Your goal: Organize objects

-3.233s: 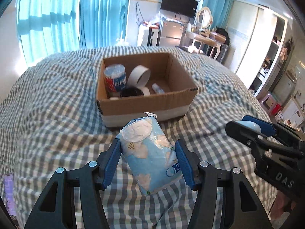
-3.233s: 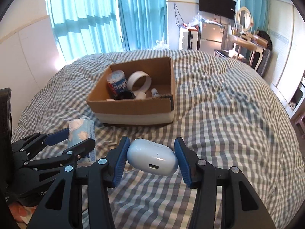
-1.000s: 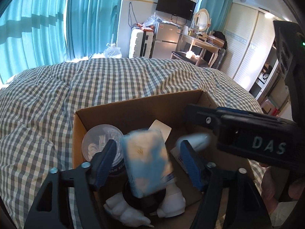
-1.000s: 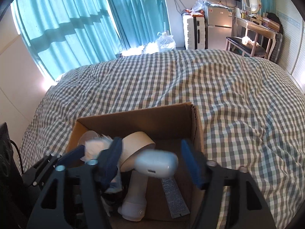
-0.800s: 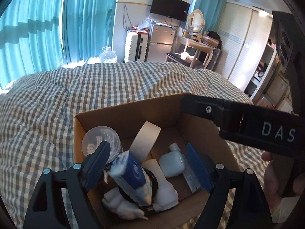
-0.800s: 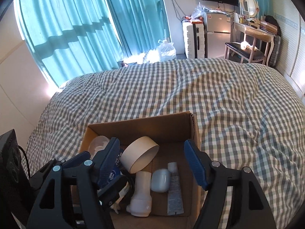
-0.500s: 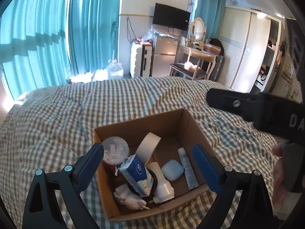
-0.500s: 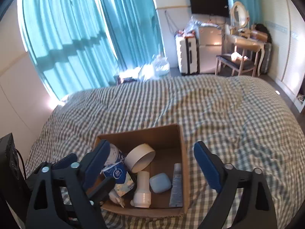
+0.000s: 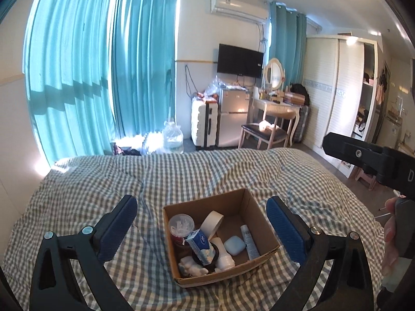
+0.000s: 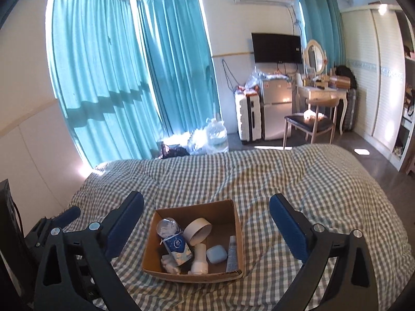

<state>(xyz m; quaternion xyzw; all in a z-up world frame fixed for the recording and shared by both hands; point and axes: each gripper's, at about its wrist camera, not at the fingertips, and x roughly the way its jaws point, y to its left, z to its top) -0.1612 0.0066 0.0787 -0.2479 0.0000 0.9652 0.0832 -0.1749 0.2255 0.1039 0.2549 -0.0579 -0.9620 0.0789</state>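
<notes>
Item: box (image 9: 262, 221) on the bed (image 9: 77, 189), holding pack (image 9: 199, 241) and case (image 9: 234, 245); I am keeping left gripper (image 9: 201, 223) and right gripper (image 10: 206, 223) above it, jaws opening, empty, box lying ahead-below both, neither nearer.

Cardboard box (image 9: 262, 258) on the bed (image 9: 77, 194), things packed inside.

In the box: cotton swab jar (image 9: 180, 225) far left, tape roll (image 9: 212, 222) beside it, tissue pack (image 9: 201, 243) before both, earbud case (image 9: 234, 244) right of centre, tube (image 9: 249, 238) along the right wall, white bottle (image 9: 225, 255) at the near wall.
</notes>
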